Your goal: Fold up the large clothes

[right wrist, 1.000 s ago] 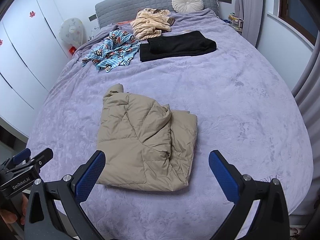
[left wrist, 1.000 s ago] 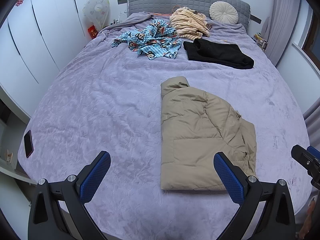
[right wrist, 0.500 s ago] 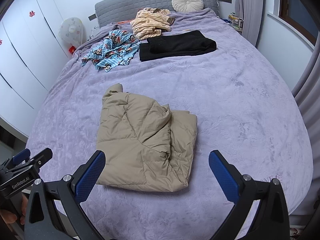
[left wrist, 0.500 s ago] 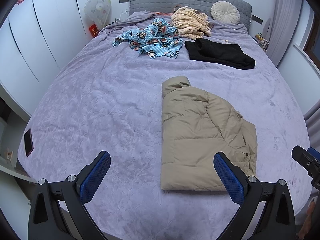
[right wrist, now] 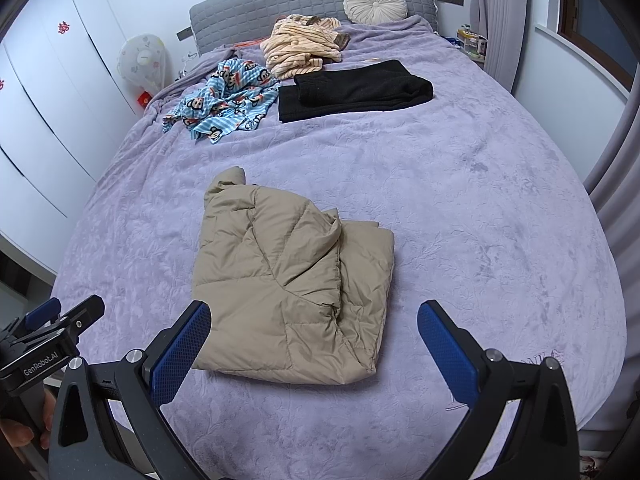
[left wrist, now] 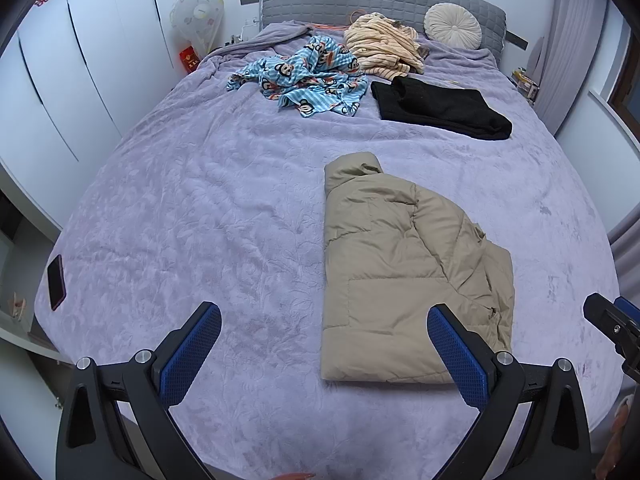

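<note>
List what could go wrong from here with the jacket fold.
The tan puffer jacket is bulky; its upper layer bulges along the right-side fold, so it may spring open. Both the left gripper and the right gripper are open and off it, so nothing pins the fold.

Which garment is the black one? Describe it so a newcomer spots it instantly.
Start at the grey headboard of the bed with the lilac cover and come toward the foot, past the round cream cushion. The black garment lies flat just below the striped peach heap, right of the blue monkey-print fabric. It is the only dark, neatly folded piece; the others are crumpled.
</note>
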Motion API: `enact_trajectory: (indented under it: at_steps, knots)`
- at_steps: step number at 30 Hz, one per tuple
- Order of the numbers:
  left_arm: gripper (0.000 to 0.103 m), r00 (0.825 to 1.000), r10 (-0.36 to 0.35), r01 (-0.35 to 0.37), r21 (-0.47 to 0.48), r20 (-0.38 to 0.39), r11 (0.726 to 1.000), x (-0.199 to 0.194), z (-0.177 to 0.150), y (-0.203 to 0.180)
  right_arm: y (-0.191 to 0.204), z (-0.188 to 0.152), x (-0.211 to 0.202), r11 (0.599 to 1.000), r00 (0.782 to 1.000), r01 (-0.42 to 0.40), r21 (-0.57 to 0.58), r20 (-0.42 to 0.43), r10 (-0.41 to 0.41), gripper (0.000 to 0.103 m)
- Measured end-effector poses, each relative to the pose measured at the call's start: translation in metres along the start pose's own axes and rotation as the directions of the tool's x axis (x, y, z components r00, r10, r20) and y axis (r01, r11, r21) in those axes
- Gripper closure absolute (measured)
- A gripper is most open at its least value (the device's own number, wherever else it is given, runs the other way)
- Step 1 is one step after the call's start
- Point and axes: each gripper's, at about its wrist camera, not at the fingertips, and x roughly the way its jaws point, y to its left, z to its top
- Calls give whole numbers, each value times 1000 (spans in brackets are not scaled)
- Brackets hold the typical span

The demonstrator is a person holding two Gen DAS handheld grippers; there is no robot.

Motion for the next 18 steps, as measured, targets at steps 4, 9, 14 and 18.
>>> enact_trajectory:
  at_steps: [4,9,14,18]
  knots:
    - [0,1000,0,0,0,0,1000,0,0,0,-1,1,-1,1000,1000,-1,-1,-1,1,0]
    - [0,1000,2,-2,-3,-4,1000,1,-3,1,-1,1,-1,1000,1000,-2,-1,-1,2,0]
    - [0,1000,1,-1,-4,-4,1000,1,-3,2,-1,2,-2,1000,1000,-3,-2,-2,3,0]
    - [0,1000,1,-1,-2,-4,1000,1,-2,2,-2,1,-1,1000,1000,-3,0,-1,3,0]
